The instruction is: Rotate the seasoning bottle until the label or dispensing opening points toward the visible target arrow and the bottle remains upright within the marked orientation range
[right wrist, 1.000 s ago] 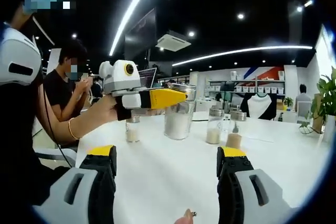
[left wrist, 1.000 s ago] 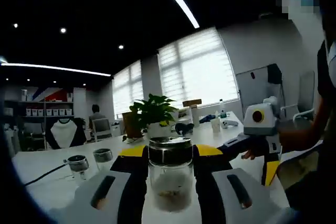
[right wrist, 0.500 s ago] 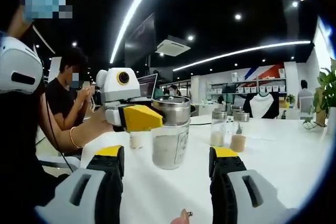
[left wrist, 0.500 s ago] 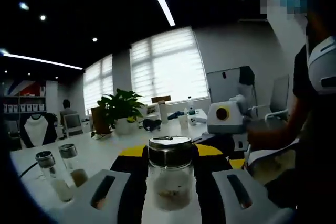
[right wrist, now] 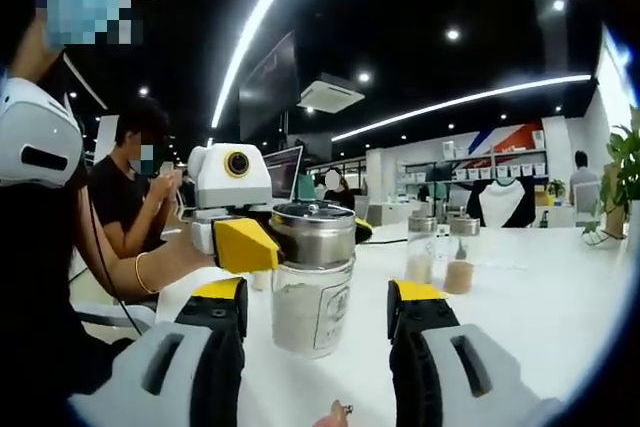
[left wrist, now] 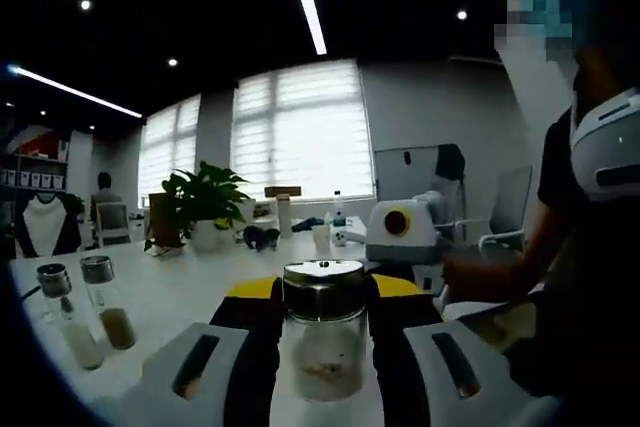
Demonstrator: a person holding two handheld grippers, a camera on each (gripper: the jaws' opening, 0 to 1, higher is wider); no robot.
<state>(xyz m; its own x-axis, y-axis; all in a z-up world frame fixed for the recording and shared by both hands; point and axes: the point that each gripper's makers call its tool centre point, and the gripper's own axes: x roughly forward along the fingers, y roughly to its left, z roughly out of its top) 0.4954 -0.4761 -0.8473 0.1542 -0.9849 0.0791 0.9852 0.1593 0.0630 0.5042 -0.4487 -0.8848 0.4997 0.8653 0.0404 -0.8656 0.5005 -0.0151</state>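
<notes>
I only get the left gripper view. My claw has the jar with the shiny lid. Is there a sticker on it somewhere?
Observer: Yes. In the right gripper view the seasoning jar has a label on its glass side, turned towards that view's right.
Operator: Is the other claw grabbing it too?
Observer: No. The right claw is open, with one jaw on each side of the jar and a gap showing on both sides.
Operator: Is anybody behind my claw?
Observer: Yes. Behind the left claw a seated person is at the table, near an open laptop.
</notes>
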